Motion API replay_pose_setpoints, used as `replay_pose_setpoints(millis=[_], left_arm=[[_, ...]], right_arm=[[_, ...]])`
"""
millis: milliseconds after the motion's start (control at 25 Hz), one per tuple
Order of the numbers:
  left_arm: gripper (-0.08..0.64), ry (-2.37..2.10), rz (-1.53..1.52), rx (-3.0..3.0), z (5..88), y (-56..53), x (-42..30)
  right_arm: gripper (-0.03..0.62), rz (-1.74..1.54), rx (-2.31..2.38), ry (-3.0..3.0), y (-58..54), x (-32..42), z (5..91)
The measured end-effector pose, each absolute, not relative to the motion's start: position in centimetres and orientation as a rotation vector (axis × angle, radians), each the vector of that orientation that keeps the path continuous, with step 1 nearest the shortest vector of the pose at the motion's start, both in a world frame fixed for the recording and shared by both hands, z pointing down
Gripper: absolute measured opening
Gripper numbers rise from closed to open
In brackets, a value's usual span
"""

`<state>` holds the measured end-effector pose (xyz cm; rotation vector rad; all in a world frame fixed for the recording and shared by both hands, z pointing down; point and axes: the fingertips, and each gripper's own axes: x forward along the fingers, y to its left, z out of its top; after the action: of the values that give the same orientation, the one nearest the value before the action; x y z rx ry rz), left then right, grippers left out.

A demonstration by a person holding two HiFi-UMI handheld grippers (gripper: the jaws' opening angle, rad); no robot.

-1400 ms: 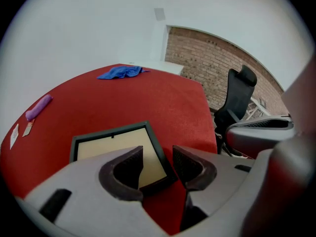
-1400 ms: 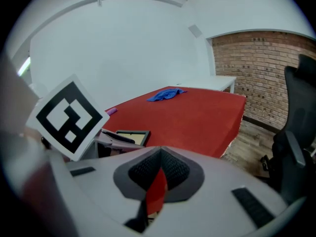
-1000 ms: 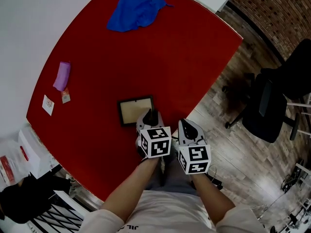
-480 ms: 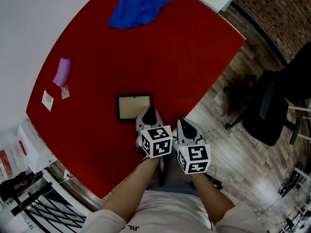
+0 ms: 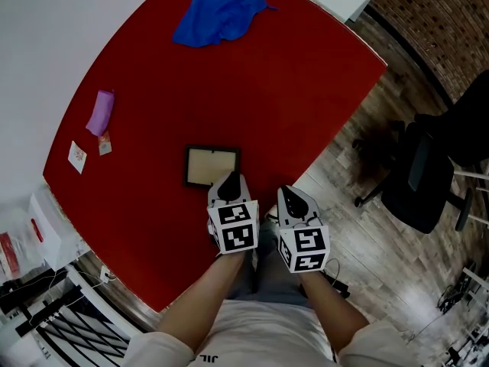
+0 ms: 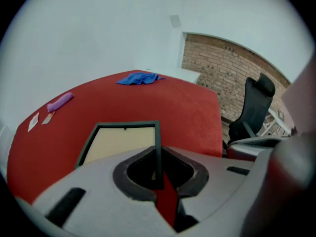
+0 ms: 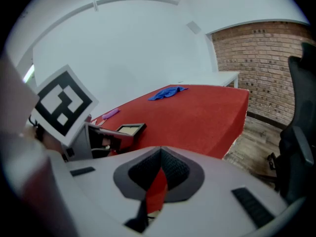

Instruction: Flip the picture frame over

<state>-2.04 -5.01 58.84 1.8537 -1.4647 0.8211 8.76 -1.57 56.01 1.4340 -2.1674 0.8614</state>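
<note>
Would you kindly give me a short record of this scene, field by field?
table: red top
picture frame: lying flat, pale panel up, near the person's edge
left hand-held gripper: jaws closed on one side rail of the frame
right hand-held gripper: jaws together, empty, apart from the frame
blue cloth: crumpled at the far end
purple object: near the left edge

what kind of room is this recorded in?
Probably an office or lab workroom: a large red-topped table, a black swivel office chair on a wood plank floor, and an exposed brick wall.
</note>
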Motion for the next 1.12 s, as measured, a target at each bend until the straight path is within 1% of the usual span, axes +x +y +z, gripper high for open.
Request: replay_pose_setpoints(millis=[560,1120], left_arm=[[0.046,-1.213,0.301,1.812,51.8,-5.1,-2.5],[0.046,-0.761,-0.276,1.729,46.9,-4.3,-4.8]], right_arm=[[0.005,0.772,1.317,-2.258,-1.2,4.3,55.5],[0.005,0.617,1.245,-2.337,-0.6,0.9,53.4]])
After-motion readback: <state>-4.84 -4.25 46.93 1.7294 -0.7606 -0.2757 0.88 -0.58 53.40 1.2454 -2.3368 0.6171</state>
